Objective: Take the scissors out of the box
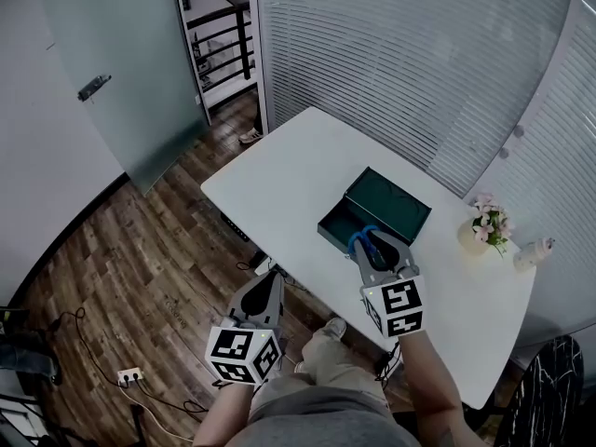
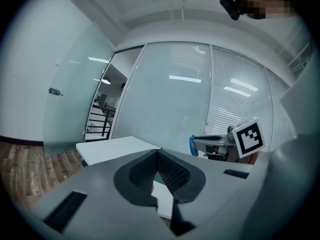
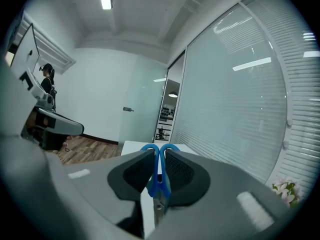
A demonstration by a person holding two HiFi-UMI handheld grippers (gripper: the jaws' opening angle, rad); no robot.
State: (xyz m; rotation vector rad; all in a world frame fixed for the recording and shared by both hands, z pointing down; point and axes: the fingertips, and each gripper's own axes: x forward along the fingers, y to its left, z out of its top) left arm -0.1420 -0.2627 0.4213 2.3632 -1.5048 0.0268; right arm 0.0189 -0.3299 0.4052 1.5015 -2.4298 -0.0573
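Scissors (image 3: 157,183) sit pinched by their blue handles in the right gripper (image 3: 159,159) — held above the box (image 1: 391,203) to clear it — left gripper (image 2: 158,155) closed, empty.

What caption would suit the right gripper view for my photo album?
The right gripper grips blue-handled scissors by the handles, white table beyond.

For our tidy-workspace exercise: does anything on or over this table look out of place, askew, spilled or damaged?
Nothing is spilled or damaged. The box stands open on the table, with its lid lying alongside. The blue-handled scissors are out of it, clamped in the right tongs.
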